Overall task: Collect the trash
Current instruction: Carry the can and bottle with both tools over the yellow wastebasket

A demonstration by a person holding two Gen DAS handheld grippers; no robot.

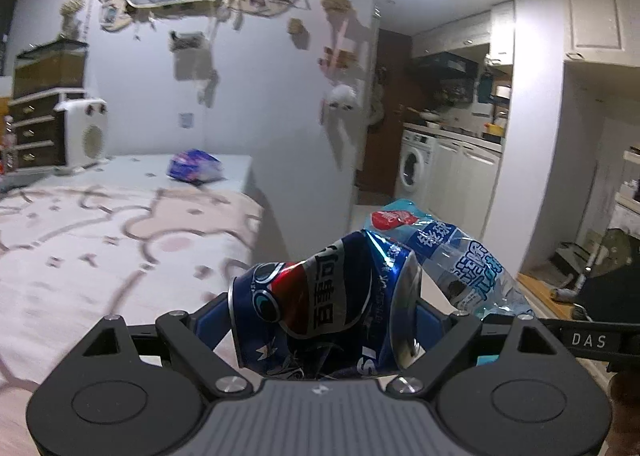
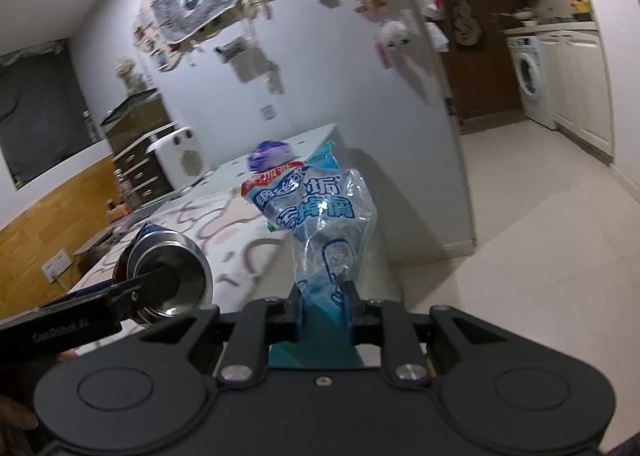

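beside the bed (image 1: 120, 240), left gripper (image 1: 320, 320) clamps crushed can (image 1: 320, 296), right gripper (image 2: 323, 296) pinches plastic wrapper (image 2: 320, 216).

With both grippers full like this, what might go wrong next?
The left gripper clamps a crushed can by its dented sides; it might slip. The right gripper pinches only the bottom of a floppy plastic bag, which might slide free. The wrapper remains on the bed.
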